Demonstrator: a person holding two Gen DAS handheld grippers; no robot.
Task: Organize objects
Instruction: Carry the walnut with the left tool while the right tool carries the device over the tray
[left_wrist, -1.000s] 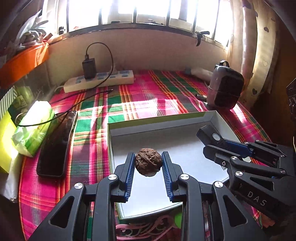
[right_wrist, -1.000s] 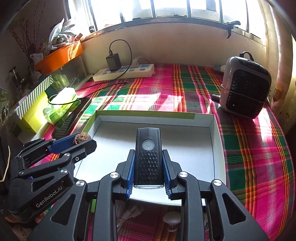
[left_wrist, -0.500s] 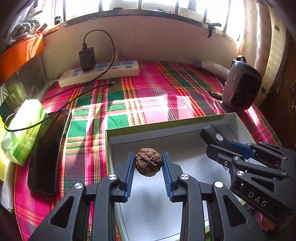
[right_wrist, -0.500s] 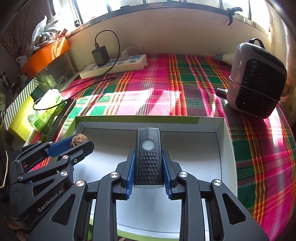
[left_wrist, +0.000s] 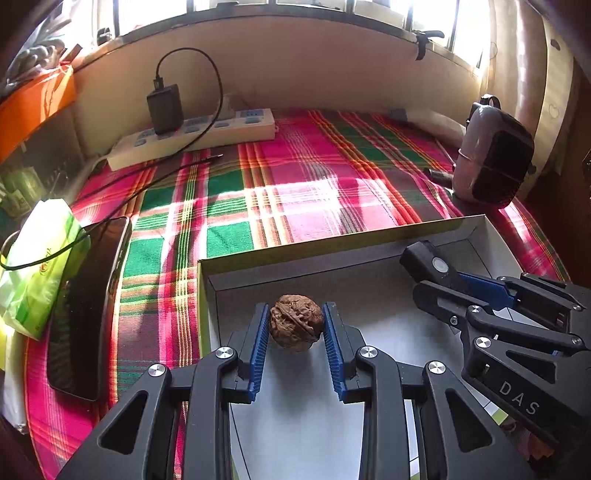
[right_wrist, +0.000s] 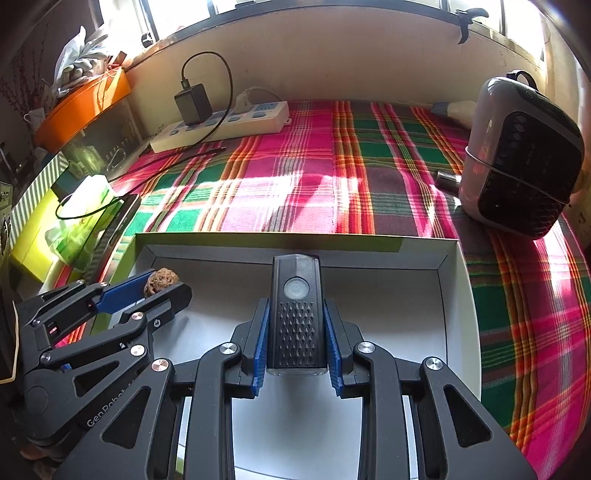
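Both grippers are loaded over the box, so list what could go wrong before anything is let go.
1. The walnut is round and pinched only at its sides by the left gripper; released over the smooth box floor, it may roll.
2. The right gripper holds the flashlight close beside the left one; they could bump.
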